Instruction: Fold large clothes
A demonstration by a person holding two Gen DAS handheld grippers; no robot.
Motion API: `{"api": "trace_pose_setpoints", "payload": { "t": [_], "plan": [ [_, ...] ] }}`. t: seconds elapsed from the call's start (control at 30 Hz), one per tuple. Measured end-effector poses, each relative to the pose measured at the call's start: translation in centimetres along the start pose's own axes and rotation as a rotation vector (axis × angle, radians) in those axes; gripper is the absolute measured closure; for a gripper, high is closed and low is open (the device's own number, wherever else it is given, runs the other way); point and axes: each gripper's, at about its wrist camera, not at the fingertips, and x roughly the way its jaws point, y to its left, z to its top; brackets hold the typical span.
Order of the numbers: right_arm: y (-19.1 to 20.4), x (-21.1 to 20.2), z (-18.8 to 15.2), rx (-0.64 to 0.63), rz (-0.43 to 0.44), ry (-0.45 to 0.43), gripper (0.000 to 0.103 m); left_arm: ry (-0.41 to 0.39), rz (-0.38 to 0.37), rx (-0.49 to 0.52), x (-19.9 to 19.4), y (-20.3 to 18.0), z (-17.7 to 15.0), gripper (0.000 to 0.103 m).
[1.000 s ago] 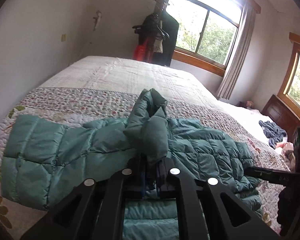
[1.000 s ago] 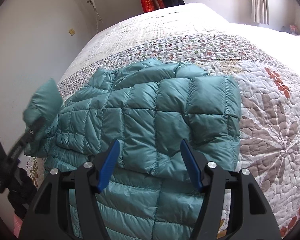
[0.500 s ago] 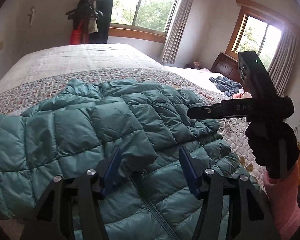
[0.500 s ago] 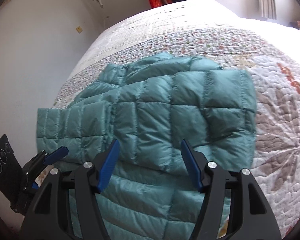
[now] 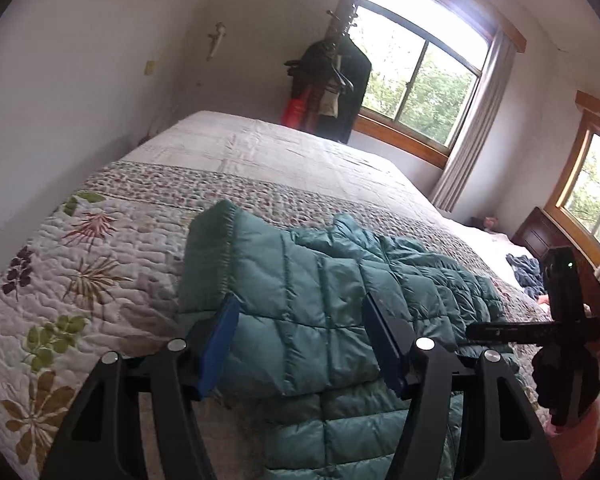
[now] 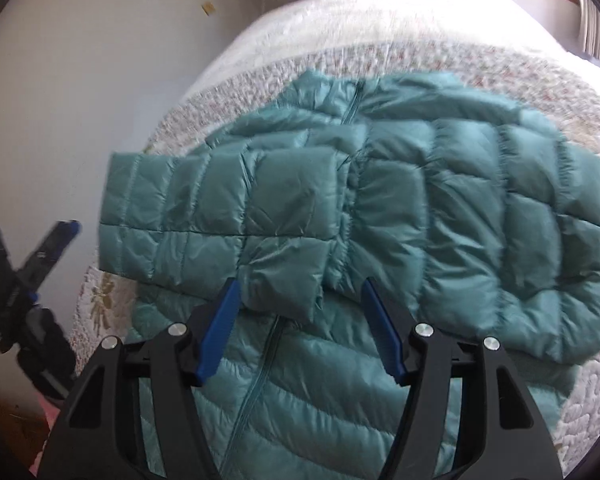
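Sleeve (image 6: pixel 220 216) now released onto teal jacket (image 6: pixel 440 216), left claw (image 5: pixel 300 344) and right claw (image 6: pixel 300 324) agape, no legible writing.

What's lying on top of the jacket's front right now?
Both sleeves are folded across the jacket; they cover the chest and part of the zipper. Nothing else shows there.

Left gripper (image 5: pixel 300 344) jaws apart, holding nothing, hovering over teal puffer jacket (image 5: pixel 340 312). Jacket lies on floral quilt (image 5: pixel 100 248), one sleeve (image 5: pixel 236 280) folded across its body. Right gripper (image 5: pixel 500 330) at right edge. Coat rack (image 5: pixel 332 84) beside window (image 5: pixel 416 80).
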Motion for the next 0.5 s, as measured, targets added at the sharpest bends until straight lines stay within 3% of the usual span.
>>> {"api": "trace_pose_setpoints", "payload": {
  "t": [0.13, 0.23, 0.33, 0.5],
  "plan": [
    [0.3, 3.4, 1.4, 0.043, 0.000, 0.065, 0.071, -0.002, -0.016, -0.032, 0.0, 0.7, 0.0, 0.039],
    [0.5, 3.4, 1.2, 0.026, -0.026, 0.064, 0.090, 0.001, -0.009, -0.027, 0.1, 1.0, -0.1, 0.039],
    [-0.2, 1.1, 0.7, 0.041, -0.006, 0.022, 0.095, 0.000, 0.012, -0.016, 0.6, 1.3, -0.2, 0.038],
    [-3.2, -5.3, -0.2, 0.096, -0.081, -0.108, 0.096, 0.021, 0.010, 0.006, 2.0, 0.9, 0.0, 0.038]
  ]
}}
